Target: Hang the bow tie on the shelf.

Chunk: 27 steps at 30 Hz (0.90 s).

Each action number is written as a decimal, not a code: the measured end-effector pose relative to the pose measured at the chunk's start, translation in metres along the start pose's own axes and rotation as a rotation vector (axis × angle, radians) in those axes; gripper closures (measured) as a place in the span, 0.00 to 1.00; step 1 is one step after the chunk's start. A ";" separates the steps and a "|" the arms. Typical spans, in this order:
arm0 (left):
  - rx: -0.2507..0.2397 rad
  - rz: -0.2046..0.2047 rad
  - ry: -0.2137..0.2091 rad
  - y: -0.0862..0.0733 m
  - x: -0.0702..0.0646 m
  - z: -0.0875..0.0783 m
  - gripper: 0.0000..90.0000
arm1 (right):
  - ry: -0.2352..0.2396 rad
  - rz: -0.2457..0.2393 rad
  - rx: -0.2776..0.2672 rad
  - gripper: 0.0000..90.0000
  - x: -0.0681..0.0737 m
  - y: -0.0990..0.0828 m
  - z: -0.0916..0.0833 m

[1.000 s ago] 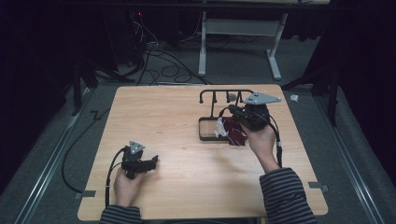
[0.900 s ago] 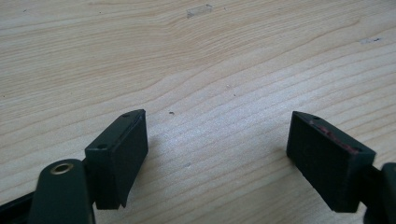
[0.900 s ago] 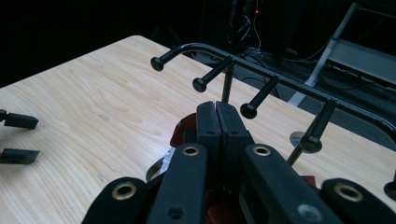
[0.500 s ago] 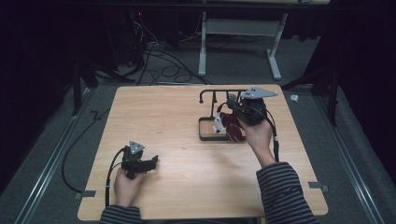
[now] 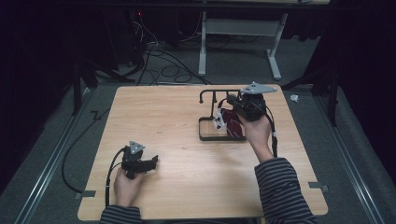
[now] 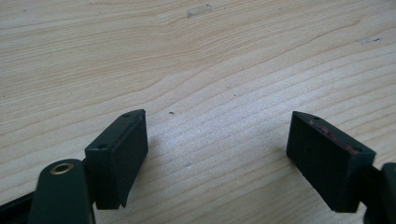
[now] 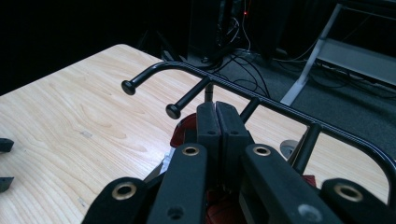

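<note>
Holding: the right hand-held gripper [image 5: 232, 108] is clenched on a dark red item [image 5: 232, 125] with a white tag, at the black rack [image 5: 219, 138]; in the right gripper view the two jaws press flat together with red material showing just under and behind them [image 7: 187, 128].
Dark red item: it hangs or lies within the rack's frame, over its base tray; what kind of item it is cannot be told.
Black rack: it stands on the far right part of the wooden surface [image 5: 177, 116], with a rounded top bar and short knob-ended pegs [image 7: 173, 111] pointing out from it; the right hand-held gripper sits just below that bar.
Left hand-held gripper: released [image 5: 152, 163], jaws wide apart, nothing between them; the left gripper view shows bare wood grain between the two black pads [image 6: 126, 149].
Left hand: it rests low on the near left part of the surface, well apart from the rack.
Right hand: it [image 5: 256, 128] grips the tool from the near side, striped sleeve [image 5: 280, 186] behind it.
</note>
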<state>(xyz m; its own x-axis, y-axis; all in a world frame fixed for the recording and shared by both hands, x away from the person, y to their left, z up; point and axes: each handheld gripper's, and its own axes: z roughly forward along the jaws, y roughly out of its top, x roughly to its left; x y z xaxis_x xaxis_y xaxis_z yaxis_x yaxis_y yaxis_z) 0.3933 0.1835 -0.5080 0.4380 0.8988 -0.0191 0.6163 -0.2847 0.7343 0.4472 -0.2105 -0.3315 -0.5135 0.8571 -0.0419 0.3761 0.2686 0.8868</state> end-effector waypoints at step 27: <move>0.000 0.000 0.000 0.000 0.000 0.000 0.23 | -0.048 0.055 0.022 1.00 -0.017 0.000 0.016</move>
<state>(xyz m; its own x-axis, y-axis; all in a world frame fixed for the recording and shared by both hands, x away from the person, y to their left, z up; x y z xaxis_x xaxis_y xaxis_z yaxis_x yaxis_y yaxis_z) 0.3933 0.1835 -0.5080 0.4378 0.8988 -0.0194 0.6162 -0.2843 0.7345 0.4681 -0.2186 -0.3382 -0.4544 0.8906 -0.0159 0.4197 0.2299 0.8781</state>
